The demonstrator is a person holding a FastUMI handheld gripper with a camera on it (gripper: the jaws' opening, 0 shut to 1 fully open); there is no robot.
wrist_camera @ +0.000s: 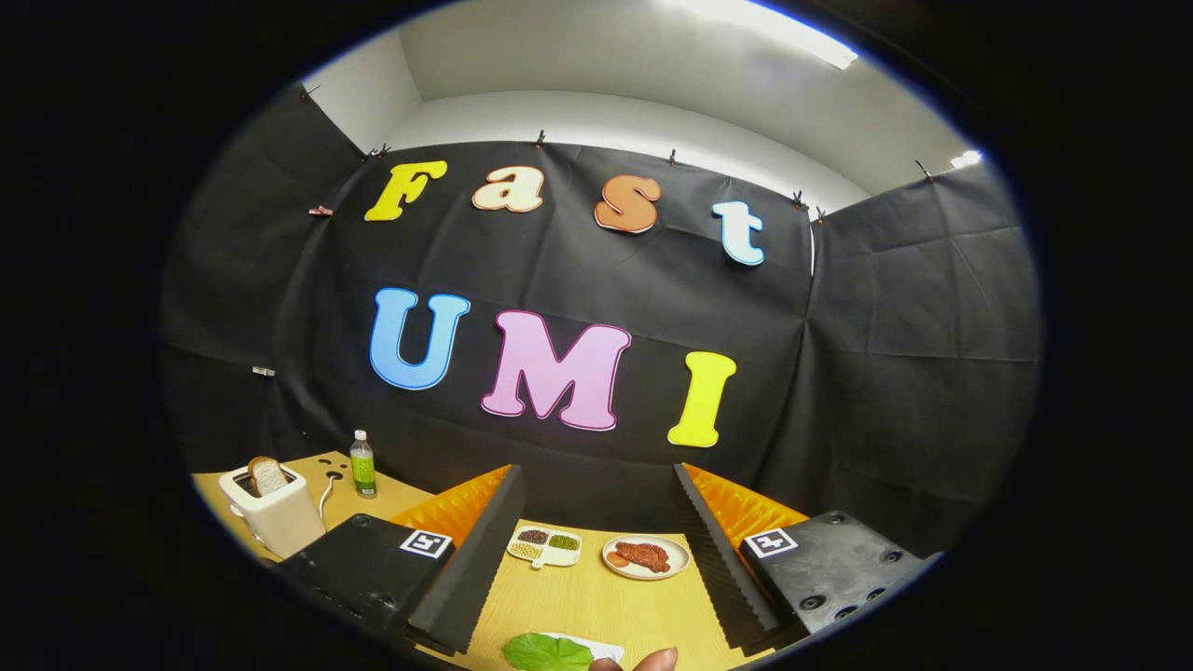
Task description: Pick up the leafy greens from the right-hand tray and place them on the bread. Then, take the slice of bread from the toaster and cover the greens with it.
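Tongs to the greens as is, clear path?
Probably yes. The tongs are open, fingers spread wide, and the greens lie on a white tray low between them on the table. A fingertip beside the tray may crowd the approach.

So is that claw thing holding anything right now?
Nothing is held: the gripper is open, fingers wide apart above the table, the leafy green lying loose between them.

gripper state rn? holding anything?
Gripper: open, fingers spread wide, nothing between them but bare table. Leafy greens lie just below the fingers, untouched. Bread sits in the toaster.
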